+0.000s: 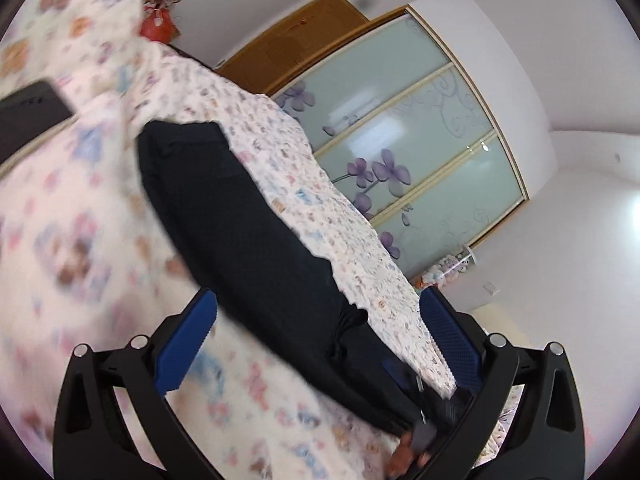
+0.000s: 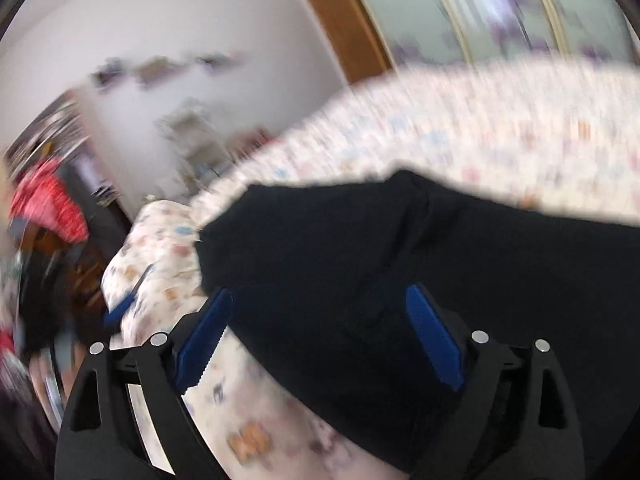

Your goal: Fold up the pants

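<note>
No legible text, label, brand, number or sign found in either view. Printed bedsheet (image 1: 100,208) checked — small coloured motifs only, too blurred to yield lettering. Frosted wardrobe doors (image 1: 404,140) checked — purple flower decoration, no writing. Right wrist view heavily motion-blurred throughout.

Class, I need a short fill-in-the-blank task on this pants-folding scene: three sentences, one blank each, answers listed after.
1. The pants lying on the bed are ____ in colour.
2. The bedsheet is printed with small cartoon ____.
3. The wardrobe doors are decorated with purple ____.

Missing words: black; bears; flowers
</note>
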Motion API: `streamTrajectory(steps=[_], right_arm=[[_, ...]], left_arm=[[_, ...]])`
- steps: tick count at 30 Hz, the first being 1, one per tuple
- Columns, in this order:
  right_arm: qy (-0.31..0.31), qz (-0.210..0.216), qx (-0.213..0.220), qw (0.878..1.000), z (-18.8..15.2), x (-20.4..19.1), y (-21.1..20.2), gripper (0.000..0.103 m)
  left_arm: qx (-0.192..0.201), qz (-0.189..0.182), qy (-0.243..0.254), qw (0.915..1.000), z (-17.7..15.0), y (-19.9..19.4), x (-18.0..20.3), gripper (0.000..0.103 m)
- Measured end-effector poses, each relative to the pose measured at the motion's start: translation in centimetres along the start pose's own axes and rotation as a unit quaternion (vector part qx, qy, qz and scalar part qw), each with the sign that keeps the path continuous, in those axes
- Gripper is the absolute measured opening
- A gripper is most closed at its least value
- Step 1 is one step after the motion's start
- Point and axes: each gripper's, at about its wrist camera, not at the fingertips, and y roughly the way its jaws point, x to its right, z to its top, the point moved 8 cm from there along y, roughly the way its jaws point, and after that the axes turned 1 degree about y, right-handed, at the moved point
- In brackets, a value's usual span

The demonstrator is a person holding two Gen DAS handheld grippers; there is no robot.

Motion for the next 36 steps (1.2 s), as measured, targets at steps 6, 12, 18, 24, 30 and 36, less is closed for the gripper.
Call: streamTrajectory(steps=[6,12,18,24,30,36], right_arm=[[0.05,0.044,0.009,0.998,-0.6,1.6,0.6,0.096],[0.093,0.071,0.007,0.993,-0.7,2.9,0.3,0.097],[0.098,0.073,0.0,0.992,-0.9,2.8,0.3,0.097],[0.091,0.074,0.001,0.993,-0.9,2.4,0.4,0.097],[0.095,0.077,0.005,0.992,-0.8,2.2,0.2,0.097],[0.09,0.077,0.008,0.993,-0.8,1.9,0.1,0.098]], left_arm=[[-0.092,0.029,-0.077,0.9923,1.8,7.2,-2.9,0.101],[-0.103,0.054,-0.177,0.9773,1.4,9.7,-9.1,0.101],[-0.115,0.087,-0.158,0.9768,2.1,11.7,-8.4,0.101],[-0.121,0.078,-0.09,0.9855,3.5,12.6,-5.3,0.101],[-0.115,0.118,-0.116,0.9795,3.4,13.2,-7.3,0.101],[-0.061,0.12,-0.2,0.9706,5.0,13.4,-10.3,0.093]])
